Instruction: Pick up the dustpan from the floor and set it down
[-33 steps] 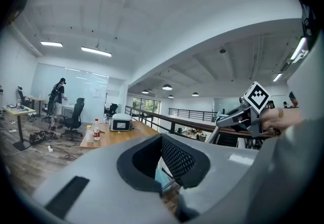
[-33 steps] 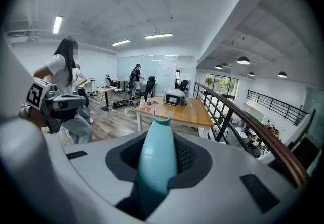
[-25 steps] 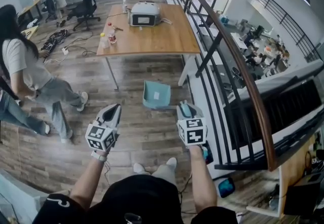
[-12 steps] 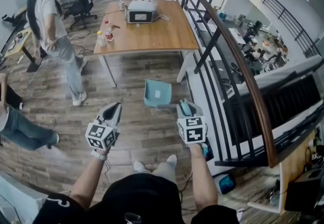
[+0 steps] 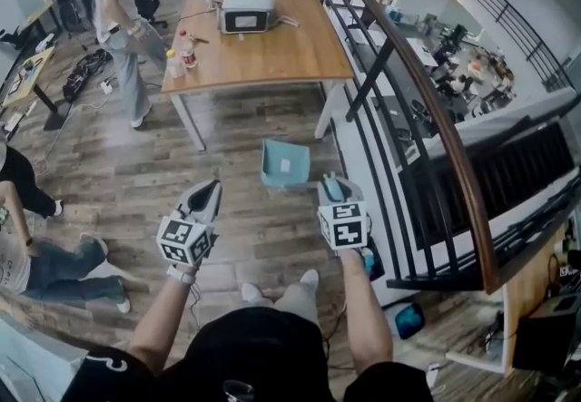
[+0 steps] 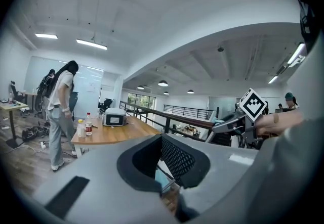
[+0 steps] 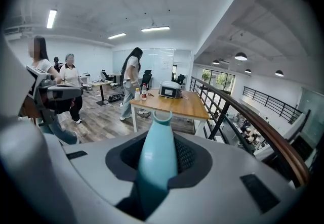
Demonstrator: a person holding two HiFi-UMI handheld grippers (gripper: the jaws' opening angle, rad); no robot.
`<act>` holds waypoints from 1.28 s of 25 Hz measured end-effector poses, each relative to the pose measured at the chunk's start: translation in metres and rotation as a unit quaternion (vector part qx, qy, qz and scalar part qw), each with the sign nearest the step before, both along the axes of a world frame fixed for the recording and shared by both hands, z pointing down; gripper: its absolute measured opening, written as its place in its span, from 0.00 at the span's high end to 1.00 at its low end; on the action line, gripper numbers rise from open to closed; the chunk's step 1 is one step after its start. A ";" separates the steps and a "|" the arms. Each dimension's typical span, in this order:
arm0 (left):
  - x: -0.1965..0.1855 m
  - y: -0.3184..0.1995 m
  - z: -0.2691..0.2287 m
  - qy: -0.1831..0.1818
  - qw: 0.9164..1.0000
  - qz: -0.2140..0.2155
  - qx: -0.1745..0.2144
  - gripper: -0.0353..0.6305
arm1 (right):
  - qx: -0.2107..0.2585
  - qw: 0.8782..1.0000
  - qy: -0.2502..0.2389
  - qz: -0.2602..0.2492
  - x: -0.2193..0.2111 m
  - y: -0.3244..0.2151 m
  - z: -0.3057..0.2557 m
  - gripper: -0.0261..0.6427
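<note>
A teal dustpan (image 5: 284,164) is in front of me over the wood floor, its pan toward the table and its handle running back to my right hand. My right gripper (image 5: 332,184) is shut on that teal handle (image 7: 158,152), which fills the gap between the jaws. Whether the pan touches the floor I cannot tell. My left gripper (image 5: 209,193) hangs beside it to the left, apart from the dustpan. Its jaws (image 6: 164,177) stand slightly open with nothing between them.
A wooden table (image 5: 272,55) with a white machine (image 5: 247,10) and bottles (image 5: 182,55) stands ahead. A black railing with a wood rail (image 5: 408,92) runs along the right. One person (image 5: 118,1) stands at the table's left; another sits on the floor (image 5: 27,246).
The person in white has walked from the left over to the table's far corner. Both grippers and the dustpan have sunk a little and keep their places relative to each other.
</note>
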State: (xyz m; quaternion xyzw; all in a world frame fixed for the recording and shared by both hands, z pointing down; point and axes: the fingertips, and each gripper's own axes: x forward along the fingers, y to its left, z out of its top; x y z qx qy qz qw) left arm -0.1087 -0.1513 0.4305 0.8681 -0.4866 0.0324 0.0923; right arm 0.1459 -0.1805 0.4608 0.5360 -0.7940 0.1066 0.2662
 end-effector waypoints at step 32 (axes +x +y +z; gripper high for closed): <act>0.075 -0.056 0.201 -0.019 0.992 0.012 -0.122 0.95 | -0.117 0.989 0.051 -0.069 0.008 -0.072 0.289 0.83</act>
